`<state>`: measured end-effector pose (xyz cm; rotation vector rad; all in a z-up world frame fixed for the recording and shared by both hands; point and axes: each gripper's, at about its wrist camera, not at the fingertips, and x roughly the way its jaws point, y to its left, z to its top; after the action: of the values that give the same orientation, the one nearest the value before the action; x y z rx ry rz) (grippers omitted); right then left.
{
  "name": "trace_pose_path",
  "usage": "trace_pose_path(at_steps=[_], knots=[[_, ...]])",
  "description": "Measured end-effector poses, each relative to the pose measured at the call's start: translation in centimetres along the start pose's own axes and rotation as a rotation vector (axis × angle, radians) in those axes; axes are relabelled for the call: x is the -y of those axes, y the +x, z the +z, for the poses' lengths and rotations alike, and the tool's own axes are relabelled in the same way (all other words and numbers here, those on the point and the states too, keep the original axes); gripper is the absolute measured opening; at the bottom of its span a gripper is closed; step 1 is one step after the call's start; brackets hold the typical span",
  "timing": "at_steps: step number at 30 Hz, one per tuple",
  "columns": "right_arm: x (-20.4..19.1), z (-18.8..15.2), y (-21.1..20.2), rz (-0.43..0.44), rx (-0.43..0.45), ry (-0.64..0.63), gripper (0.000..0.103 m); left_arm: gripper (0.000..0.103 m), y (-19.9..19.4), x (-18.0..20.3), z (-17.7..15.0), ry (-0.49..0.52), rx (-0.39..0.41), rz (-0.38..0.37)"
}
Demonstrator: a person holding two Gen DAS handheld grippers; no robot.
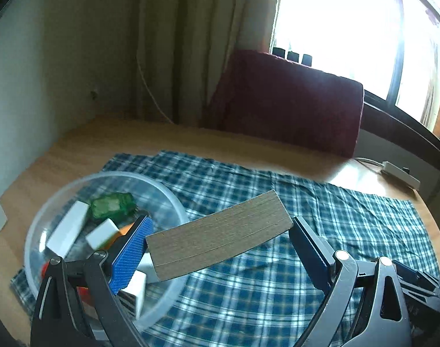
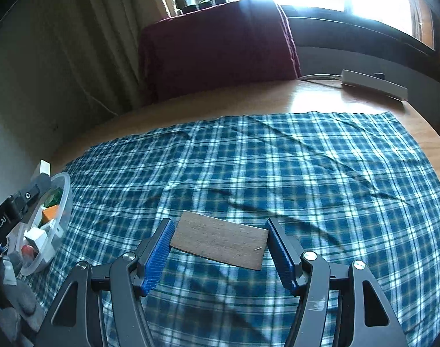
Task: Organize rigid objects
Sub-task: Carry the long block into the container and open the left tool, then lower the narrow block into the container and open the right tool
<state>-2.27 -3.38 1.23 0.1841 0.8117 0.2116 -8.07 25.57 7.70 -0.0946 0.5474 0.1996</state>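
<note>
My left gripper (image 1: 220,223) is shut on a thick tan wooden block (image 1: 220,235), which sits tilted between the blue pads. It hangs above the right rim of a clear plastic bowl (image 1: 104,175). The bowl holds a green translucent piece (image 1: 113,205), white blocks (image 1: 68,231) and orange and red bits. In the right wrist view, my right gripper (image 2: 220,222) is shut on a thin flat wooden plank (image 2: 220,240) a little above the blue checked cloth (image 2: 306,167). The bowl (image 2: 66,202) shows at far left, with one left finger (image 2: 42,183) over it.
The cloth covers most of a round wooden table (image 2: 249,95). A dark red chair back (image 1: 286,101) stands behind the table. A white power strip (image 2: 373,85) lies at the far right edge. Wall and curtain close the left side. A grey-gloved hand (image 2: 14,297) is at lower left.
</note>
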Motion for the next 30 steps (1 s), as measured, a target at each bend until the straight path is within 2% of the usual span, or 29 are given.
trace_pose_path(at_steps=[12,21,30], knots=[[-4.9,-0.1,-0.8,0.023,-0.006,-0.055,0.067,0.095,-0.5,-4.0,0.6,-0.031,0.03,0.056],[-12.8,0.6,0.8,0.069,-0.012,-0.115,0.067,0.095,0.0,-7.2,0.3,-0.048,0.012,0.115],[-19.2,2.2,2.3,0.148,-0.013,-0.192,0.067,0.097,0.0,-10.9,0.0,-0.123,0.016,0.171]])
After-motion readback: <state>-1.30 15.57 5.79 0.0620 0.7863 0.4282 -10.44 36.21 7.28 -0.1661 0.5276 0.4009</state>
